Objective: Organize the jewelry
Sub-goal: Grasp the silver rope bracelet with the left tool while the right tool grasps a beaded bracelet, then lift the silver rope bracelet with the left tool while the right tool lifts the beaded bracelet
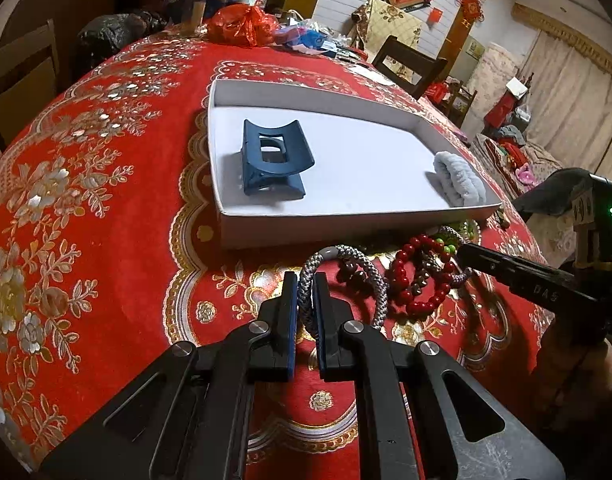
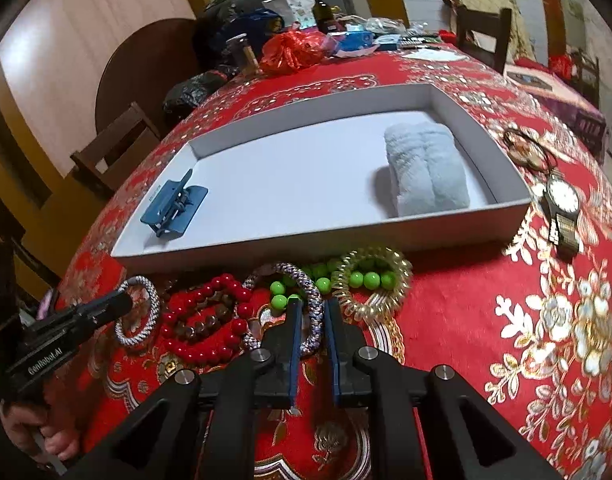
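- The left gripper point(image 1: 306, 280) was clenched on a grey braided bracelet point(image 1: 346, 264) just in front of the white tray point(image 1: 346, 228).
- The blue hair claw point(image 1: 271, 156) lay in the tray's left part, the pale blue scrunchie point(image 2: 426, 168) in its right.
- The right gripper point(image 2: 312, 308) straddled a purple-white braided bracelet point(image 2: 306, 292) among red beads point(image 2: 209, 320); I cannot tell if it was gripping.
- A wristwatch point(image 2: 562, 204) lay right of the tray.

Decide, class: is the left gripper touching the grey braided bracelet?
Touching. The left wrist view shows the left gripper closed around the grey braided bracelet, the cord pinched between both blue pads.
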{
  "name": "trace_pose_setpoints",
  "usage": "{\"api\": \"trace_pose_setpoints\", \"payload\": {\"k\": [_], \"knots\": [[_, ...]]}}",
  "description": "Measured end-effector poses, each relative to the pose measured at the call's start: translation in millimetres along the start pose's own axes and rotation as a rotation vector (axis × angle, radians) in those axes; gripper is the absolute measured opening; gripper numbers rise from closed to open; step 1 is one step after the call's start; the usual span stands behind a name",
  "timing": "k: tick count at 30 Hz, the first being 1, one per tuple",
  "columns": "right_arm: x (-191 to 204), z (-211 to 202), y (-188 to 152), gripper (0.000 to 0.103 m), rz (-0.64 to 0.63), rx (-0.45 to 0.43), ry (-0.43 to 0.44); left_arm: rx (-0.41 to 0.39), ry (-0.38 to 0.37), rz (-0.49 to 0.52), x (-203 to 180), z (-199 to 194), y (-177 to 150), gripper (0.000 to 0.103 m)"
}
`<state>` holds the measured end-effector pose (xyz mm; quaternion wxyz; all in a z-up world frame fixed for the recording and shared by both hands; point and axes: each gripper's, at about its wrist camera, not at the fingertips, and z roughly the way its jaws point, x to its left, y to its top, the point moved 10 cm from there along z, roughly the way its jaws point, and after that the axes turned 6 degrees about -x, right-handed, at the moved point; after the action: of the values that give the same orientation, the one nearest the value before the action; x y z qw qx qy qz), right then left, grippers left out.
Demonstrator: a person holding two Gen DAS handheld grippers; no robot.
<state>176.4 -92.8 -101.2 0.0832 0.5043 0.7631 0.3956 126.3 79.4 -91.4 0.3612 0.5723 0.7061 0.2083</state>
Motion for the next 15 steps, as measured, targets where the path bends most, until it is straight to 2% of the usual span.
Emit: {"api": "trace_pose_setpoints", "payload": {"k": [7,15], "knots": [[8.9,4.8,0.3,0.011,-0.149,0.010,-0.078,0.007,0.011,0.012,-1.5,0.4,-0.8,0.006],[5.8,-4.6,-1.4,0.006,-0.178,-0.015,-0.137,-0.002,0.020,0.020,-3.0,0.1,0.4,0.006]]}}
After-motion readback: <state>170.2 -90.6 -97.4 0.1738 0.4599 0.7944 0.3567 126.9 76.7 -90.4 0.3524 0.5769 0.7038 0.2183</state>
